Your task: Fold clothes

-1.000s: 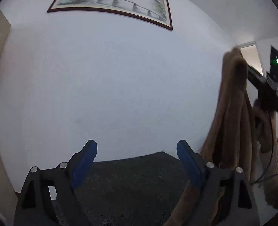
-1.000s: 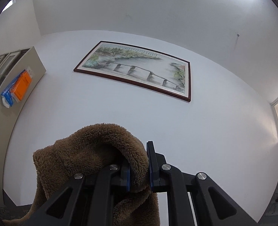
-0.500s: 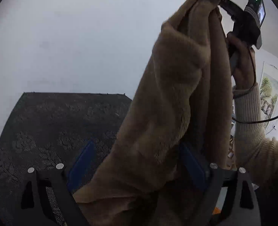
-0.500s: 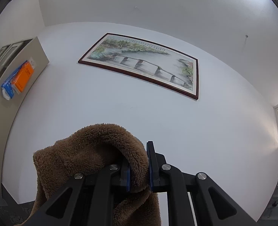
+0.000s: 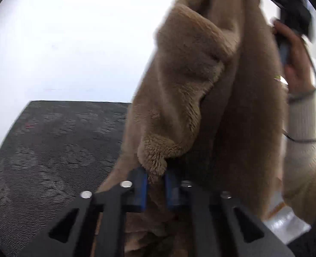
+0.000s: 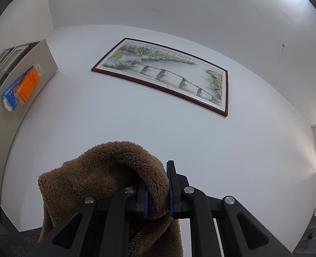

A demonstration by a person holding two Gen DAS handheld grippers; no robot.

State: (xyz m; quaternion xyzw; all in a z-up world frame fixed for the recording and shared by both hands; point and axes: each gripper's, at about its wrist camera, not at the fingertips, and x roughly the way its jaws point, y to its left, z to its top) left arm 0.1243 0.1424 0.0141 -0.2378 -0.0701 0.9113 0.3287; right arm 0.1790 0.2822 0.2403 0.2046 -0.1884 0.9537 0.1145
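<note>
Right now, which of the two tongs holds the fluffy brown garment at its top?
The right tongs pinch the brown garment up high; the left tongs grip a lower corner.

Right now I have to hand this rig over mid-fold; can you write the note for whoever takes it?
Left gripper: shut on a lower edge of the brown fleece garment.
Right gripper: shut on the garment's top fold, held up high toward the wall with the framed painting.
The garment hangs in the air between both grippers, above the dark patterned mat.
Done: both grips taken. Left: spread it, lay it on the mat, fold. No fold shows yet.
</note>
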